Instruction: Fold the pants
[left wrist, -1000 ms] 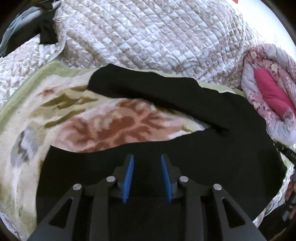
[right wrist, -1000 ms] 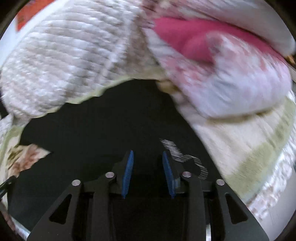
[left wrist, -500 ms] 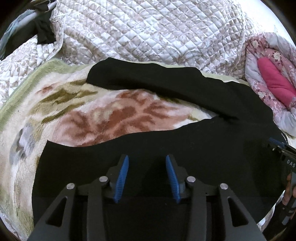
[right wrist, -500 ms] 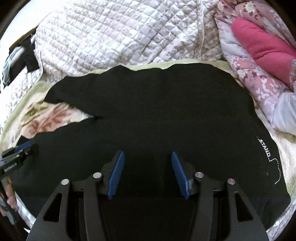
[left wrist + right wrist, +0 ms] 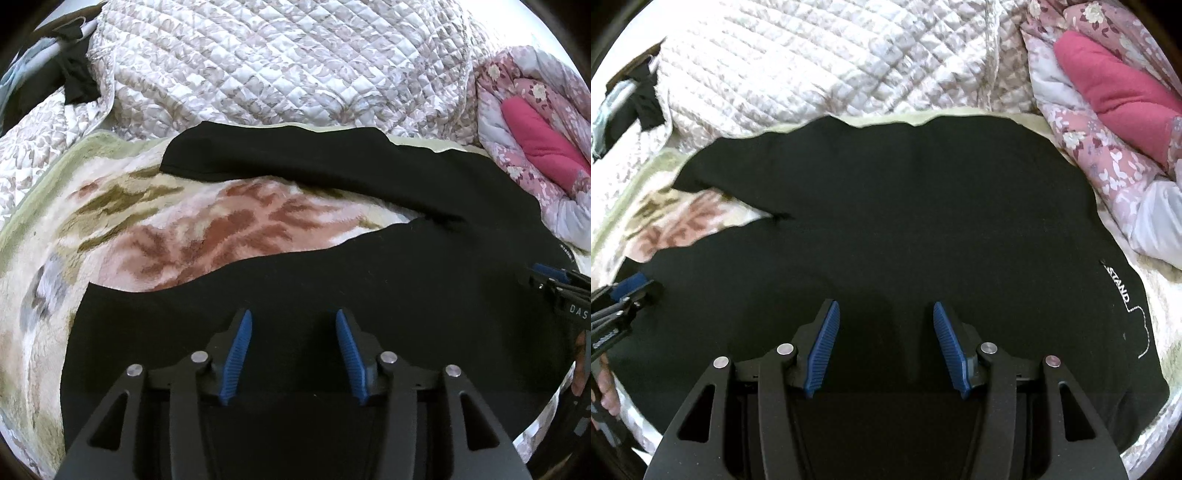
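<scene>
Black pants [image 5: 388,280] lie spread flat on a floral blanket [image 5: 155,229], the two legs splayed apart toward the left, the far leg [image 5: 280,158] along the quilt's edge. In the right wrist view the pants [image 5: 905,206] fill the middle, with white "STAND" lettering [image 5: 1121,291] near the right side. My left gripper [image 5: 293,354] is open and empty above the near leg. My right gripper [image 5: 886,347] is open and empty above the pants' upper part. Each gripper shows at the edge of the other's view, the right one [image 5: 561,291] and the left one [image 5: 620,306].
A quilted white-and-beige bedspread [image 5: 280,62] is bunched behind the pants. A pink floral quilt with a magenta lining [image 5: 539,140] lies at the right. Dark clothing [image 5: 74,77] lies at the far left.
Both grippers have opened wider and drawn back from the pants. The right wrist view swung left from the pink quilt to the whole garment.
</scene>
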Demonstrator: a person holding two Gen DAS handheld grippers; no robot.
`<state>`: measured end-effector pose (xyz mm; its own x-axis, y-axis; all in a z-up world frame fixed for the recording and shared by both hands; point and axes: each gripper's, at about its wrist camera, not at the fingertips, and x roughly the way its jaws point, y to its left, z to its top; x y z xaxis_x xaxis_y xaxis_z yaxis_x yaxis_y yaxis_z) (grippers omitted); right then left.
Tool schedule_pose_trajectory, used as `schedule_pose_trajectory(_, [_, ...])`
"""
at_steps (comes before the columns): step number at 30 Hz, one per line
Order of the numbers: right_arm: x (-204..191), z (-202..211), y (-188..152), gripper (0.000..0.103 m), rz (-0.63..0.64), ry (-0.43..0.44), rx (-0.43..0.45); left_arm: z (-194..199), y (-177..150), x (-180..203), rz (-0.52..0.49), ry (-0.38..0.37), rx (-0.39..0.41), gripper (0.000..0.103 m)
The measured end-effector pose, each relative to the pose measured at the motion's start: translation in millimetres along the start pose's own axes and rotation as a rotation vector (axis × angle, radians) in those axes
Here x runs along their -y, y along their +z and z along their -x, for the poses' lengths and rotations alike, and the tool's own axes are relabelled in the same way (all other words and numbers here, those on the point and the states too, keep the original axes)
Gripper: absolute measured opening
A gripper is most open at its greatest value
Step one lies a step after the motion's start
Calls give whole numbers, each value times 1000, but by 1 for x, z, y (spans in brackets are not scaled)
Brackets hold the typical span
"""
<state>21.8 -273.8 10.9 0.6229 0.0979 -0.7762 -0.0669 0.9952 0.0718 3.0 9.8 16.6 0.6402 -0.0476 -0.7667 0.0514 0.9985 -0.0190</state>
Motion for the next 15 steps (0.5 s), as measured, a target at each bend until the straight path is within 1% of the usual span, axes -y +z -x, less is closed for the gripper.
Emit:
schedule_pose_trajectory(5, [3, 8, 1, 54, -13, -2, 32, 1, 3, 1, -4, 7, 6, 51])
schedule_pose_trajectory(9, [3, 13, 3, 54, -20, 2, 56, 8, 8, 2, -3, 12, 29, 51])
schedule_pose_trajectory(15, [0, 18, 10, 54, -14, 48, 52, 16, 16, 5, -8, 0, 41, 51])
